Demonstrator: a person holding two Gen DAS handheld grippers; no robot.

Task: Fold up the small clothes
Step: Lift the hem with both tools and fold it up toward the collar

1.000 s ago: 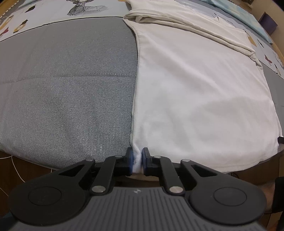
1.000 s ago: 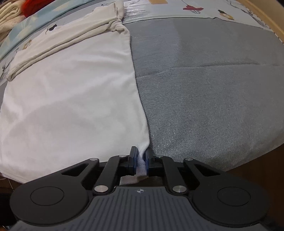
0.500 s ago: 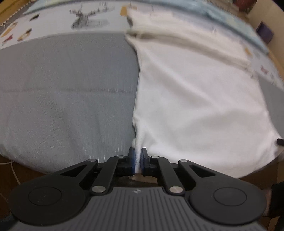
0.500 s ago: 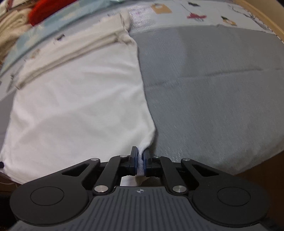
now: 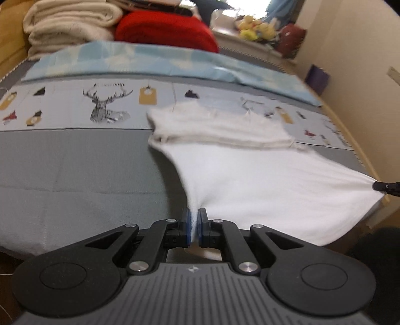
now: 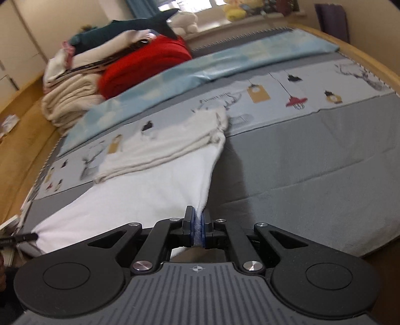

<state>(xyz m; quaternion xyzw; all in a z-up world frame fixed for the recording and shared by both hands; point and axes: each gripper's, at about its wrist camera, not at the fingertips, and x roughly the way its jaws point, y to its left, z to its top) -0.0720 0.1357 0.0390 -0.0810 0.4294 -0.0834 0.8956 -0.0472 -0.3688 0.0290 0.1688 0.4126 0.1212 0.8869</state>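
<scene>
A white garment [image 5: 262,185] lies on the grey bed cover [image 5: 75,175], its far part folded into a thick band [image 5: 220,130]. My left gripper [image 5: 194,226] is shut on the garment's near left corner, which is lifted off the bed and pulled taut. My right gripper [image 6: 198,228] is shut on the near right corner of the white garment [image 6: 140,197]. In the left wrist view the right gripper's tip [image 5: 386,186] holds the cloth at the right edge. In the right wrist view the left gripper's tip [image 6: 20,238] shows at the far left.
Folded cream blankets [image 5: 70,22] and a red blanket [image 5: 167,30] are stacked at the head of the bed. A light blue sheet [image 5: 162,60] and a printed panel with a deer [image 5: 105,105] lie beyond the garment. A wooden bed frame [image 6: 362,57] runs along the right.
Both grippers closed fully on the near corners and rose, lifting the garment's near edge off the bed. Both views tilted up, bringing the blankets and window into sight.
</scene>
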